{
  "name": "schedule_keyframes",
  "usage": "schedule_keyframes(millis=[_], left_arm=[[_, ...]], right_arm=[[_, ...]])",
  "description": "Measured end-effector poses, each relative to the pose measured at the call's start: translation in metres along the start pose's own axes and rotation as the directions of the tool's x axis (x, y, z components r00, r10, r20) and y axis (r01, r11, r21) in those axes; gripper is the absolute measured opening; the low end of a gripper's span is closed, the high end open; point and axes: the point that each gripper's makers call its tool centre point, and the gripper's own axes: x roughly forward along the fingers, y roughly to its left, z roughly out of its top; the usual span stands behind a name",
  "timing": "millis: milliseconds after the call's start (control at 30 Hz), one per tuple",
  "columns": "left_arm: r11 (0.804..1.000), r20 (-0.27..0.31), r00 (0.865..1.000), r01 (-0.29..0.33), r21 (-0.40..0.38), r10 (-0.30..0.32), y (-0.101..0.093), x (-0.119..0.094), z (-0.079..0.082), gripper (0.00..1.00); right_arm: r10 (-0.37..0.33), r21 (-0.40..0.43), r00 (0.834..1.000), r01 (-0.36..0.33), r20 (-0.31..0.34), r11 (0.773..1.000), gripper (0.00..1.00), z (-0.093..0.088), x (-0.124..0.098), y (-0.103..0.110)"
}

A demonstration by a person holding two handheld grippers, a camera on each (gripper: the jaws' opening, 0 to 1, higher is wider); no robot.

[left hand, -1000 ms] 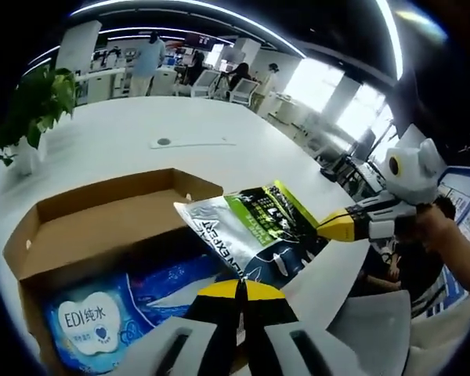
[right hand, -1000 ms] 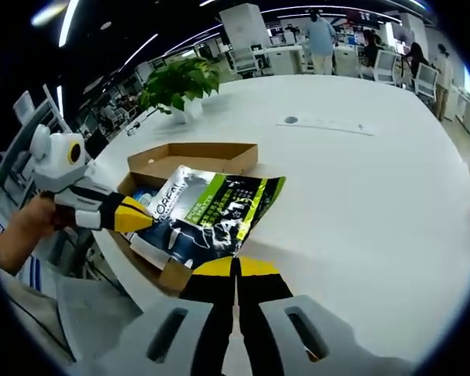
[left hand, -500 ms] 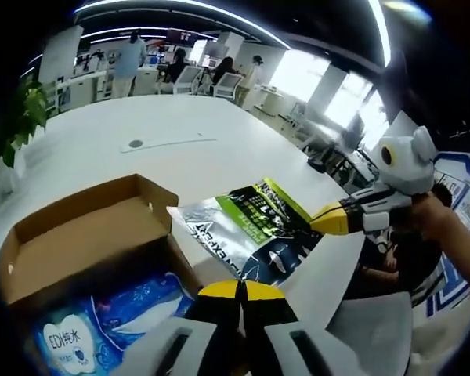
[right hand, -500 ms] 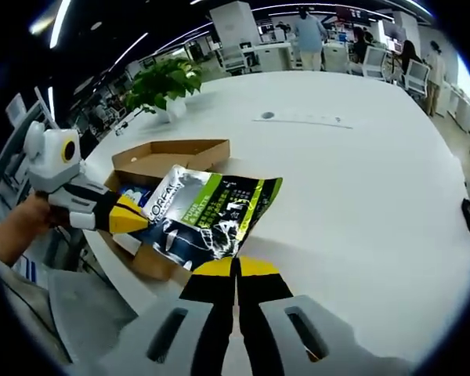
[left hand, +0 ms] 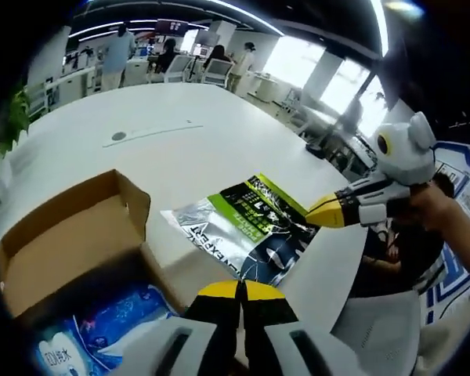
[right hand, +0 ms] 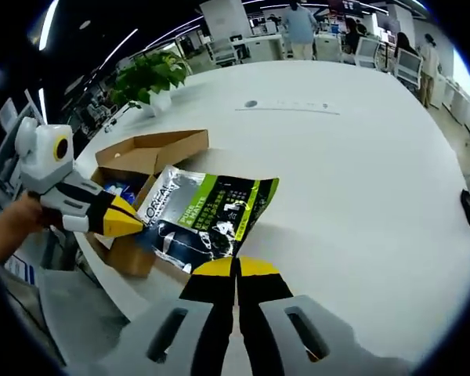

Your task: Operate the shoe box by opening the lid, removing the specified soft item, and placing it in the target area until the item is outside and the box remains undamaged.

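Note:
A soft silver, green and black pouch (left hand: 243,227) hangs low over the white table (left hand: 180,157), just right of the open brown shoe box (left hand: 63,235). My left gripper (left hand: 239,291) is shut on the pouch's near edge. My right gripper (left hand: 313,215) comes in from the right, shut on the opposite edge. In the right gripper view the pouch (right hand: 207,215) stretches between my right gripper (right hand: 236,268) and my left gripper (right hand: 137,225), with the box (right hand: 153,149) behind it. A blue wipes pack (left hand: 102,329) lies inside the box.
A potted plant (right hand: 145,74) stands on the table's far side beyond the box. A round cable grommet (right hand: 251,103) sits mid-table. The table's edge runs close under the box. Chairs and people (right hand: 298,19) are far behind.
Both grippers have carried the pouch sideways away from the box opening, so it now sits over bare table beside the box. The box has stayed put.

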Motion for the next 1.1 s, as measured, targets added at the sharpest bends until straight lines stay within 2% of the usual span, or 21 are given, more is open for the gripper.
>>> schedule_keyframes(millis=[433, 667, 1100], left_arm=[[0.999, -0.081, 0.996, -0.022, 0.048, 0.026, 0.016, 0.024, 0.006, 0.00], [0.987, -0.166, 0.984, -0.037, 0.156, 0.063, 0.019, 0.037, 0.006, 0.00], [0.969, -0.249, 0.962, -0.048, 0.243, 0.110, 0.030, 0.059, 0.003, 0.00]], right_arm=[[-0.009, 0.009, 0.999, 0.009, -0.042, 1.000, 0.00, 0.000, 0.027, -0.017], [-0.022, 0.008, 0.998, 0.022, -0.051, 1.000, 0.00, 0.000, 0.040, -0.027], [-0.034, 0.019, 0.998, 0.035, -0.043, 0.999, 0.00, 0.000, 0.054, -0.042]])
